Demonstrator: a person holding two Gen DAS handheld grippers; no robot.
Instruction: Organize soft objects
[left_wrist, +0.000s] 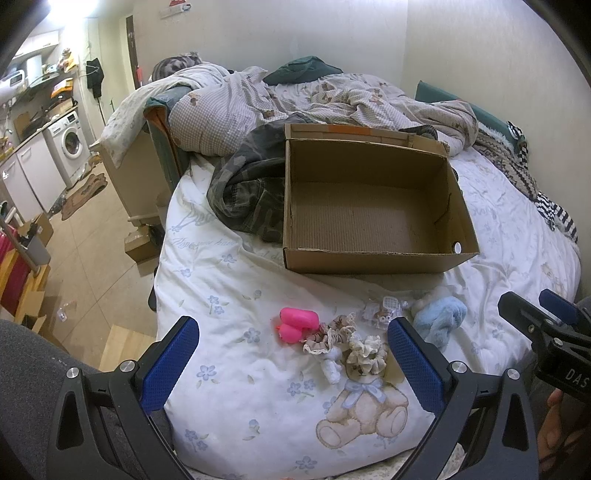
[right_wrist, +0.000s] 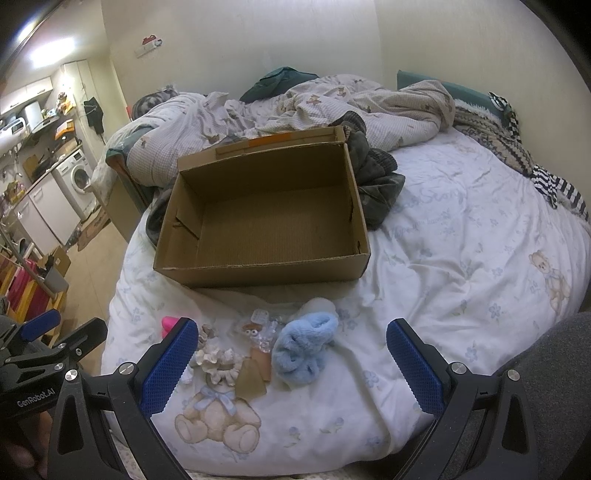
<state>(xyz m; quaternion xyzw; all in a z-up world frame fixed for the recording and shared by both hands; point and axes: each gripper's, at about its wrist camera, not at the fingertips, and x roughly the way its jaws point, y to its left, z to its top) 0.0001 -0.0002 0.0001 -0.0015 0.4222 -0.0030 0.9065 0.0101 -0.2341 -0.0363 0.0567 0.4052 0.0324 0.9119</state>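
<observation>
An empty cardboard box (left_wrist: 373, 254) stands open on the bed; it also shows in the right wrist view (right_wrist: 258, 271). In front of it lie a pink soft toy (left_wrist: 297, 323), frilly scrunchies (left_wrist: 365, 350), a small clear packet (left_wrist: 382, 312) and a fluffy blue item (left_wrist: 441, 319). The right wrist view shows the blue item (right_wrist: 304, 349), the scrunchies (right_wrist: 218, 363), the packet (right_wrist: 260, 328) and a sliver of the pink toy (right_wrist: 170, 325). My left gripper (left_wrist: 293, 363) is open and empty above the scrunchies. My right gripper (right_wrist: 293, 363) is open and empty over the blue item.
A white floral duvet (left_wrist: 229, 295) covers the bed. A camouflage garment (left_wrist: 247, 192) lies left of the box, rumpled bedding (left_wrist: 295, 99) behind it. Striped clothes (right_wrist: 554, 188) lie at the far right. The bed's left edge drops to a tiled floor (left_wrist: 88, 240) with clutter.
</observation>
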